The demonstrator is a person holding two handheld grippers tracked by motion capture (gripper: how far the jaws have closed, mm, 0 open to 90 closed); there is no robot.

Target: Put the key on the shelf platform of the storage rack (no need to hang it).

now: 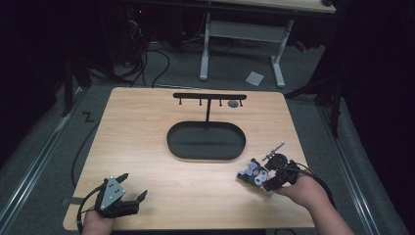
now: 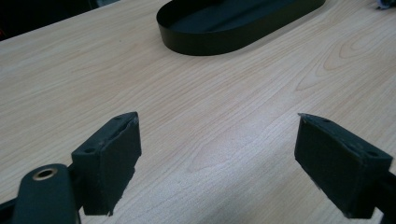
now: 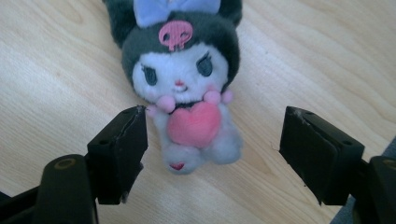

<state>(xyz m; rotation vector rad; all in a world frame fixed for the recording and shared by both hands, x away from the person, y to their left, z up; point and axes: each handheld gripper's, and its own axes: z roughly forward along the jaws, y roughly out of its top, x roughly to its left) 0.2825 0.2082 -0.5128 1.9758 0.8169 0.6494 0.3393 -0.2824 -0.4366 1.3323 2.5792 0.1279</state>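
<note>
On the tabletop [image 1: 147,127], a light wood-grain surface, a black oval tray [image 1: 206,140] is positioned slightly beyond centre, toward the far edge. A black T-shaped hanger stand [image 1: 209,97] is raised from the far part of the tray, and short pegs are carried under its crossbar; a small grey object [image 1: 233,104] is seen at the right end of the bar, and what it is cannot be told.

Near the front left corner, the left gripper [image 1: 134,186] is held low over the wood by a hand [image 1: 95,223]. Its jaws are set wide apart, and nothing is located between them; bare wood and the near wall of the tray [image 2: 205,44] are seen beyond them in the left gripper view.

Near the right edge, toward the front, the right gripper [image 1: 254,175] is held by the other hand [image 1: 306,188]. Its jaws are spread wide, and the pads are clear of the toy on both sides.

A small plush toy [image 3: 187,88] is laid on its back on the wood between and just beyond the right gripper's jaws [image 1: 252,174]. A black hood with a pink skull mark, a lilac bow, a white face and a pink heart held at the chest are displayed. Its feet are pointed toward the gripper, and it is well apart from the tray.
</note>
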